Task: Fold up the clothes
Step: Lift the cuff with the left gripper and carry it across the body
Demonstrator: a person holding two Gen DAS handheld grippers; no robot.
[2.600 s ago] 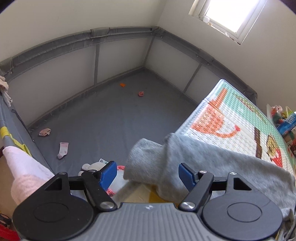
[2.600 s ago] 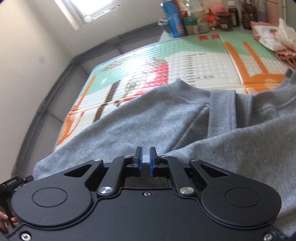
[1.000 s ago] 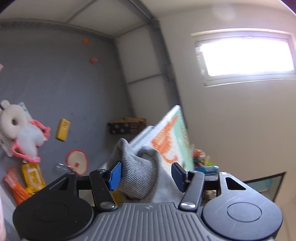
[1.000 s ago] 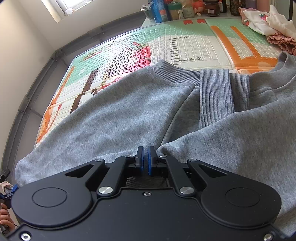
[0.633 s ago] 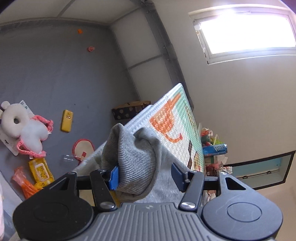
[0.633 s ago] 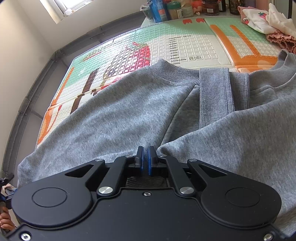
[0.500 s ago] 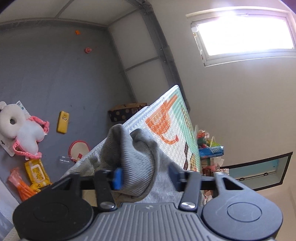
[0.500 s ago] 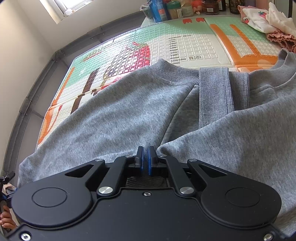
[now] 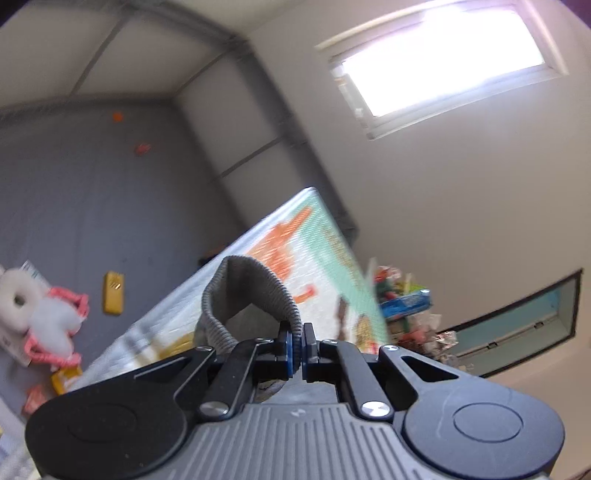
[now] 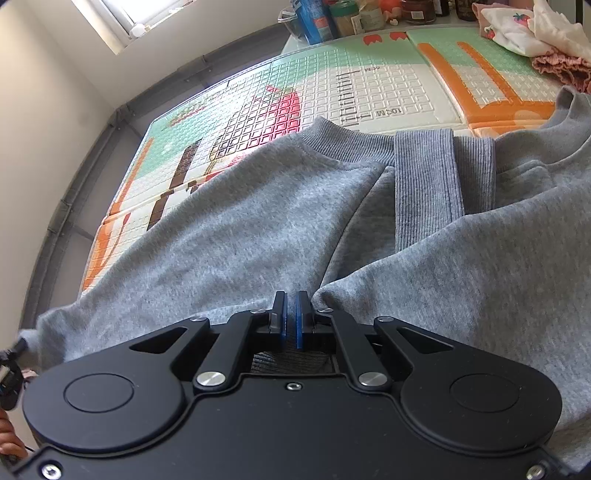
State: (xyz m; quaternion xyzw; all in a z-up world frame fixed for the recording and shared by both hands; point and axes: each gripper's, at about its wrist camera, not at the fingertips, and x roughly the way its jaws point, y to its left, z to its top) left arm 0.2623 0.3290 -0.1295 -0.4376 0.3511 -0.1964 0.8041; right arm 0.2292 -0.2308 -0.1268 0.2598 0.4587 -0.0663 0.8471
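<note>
A grey sweatshirt lies spread on a patterned play mat, its ribbed hem band folded over the middle. My right gripper is shut on the sweatshirt's near edge, low over the cloth. In the left wrist view my left gripper is shut on the sweatshirt's ribbed cuff, which loops up in front of the pads above the mat's edge.
A grey playpen floor with a white plush toy, a yellow item and small scraps lies beyond the mat. Bottles and jars stand at the mat's far end. Small clothes lie at the far right.
My left gripper has closed from open onto the ribbed cuff and lifted it. The right gripper stays shut on the sweatshirt, hardly moved.
</note>
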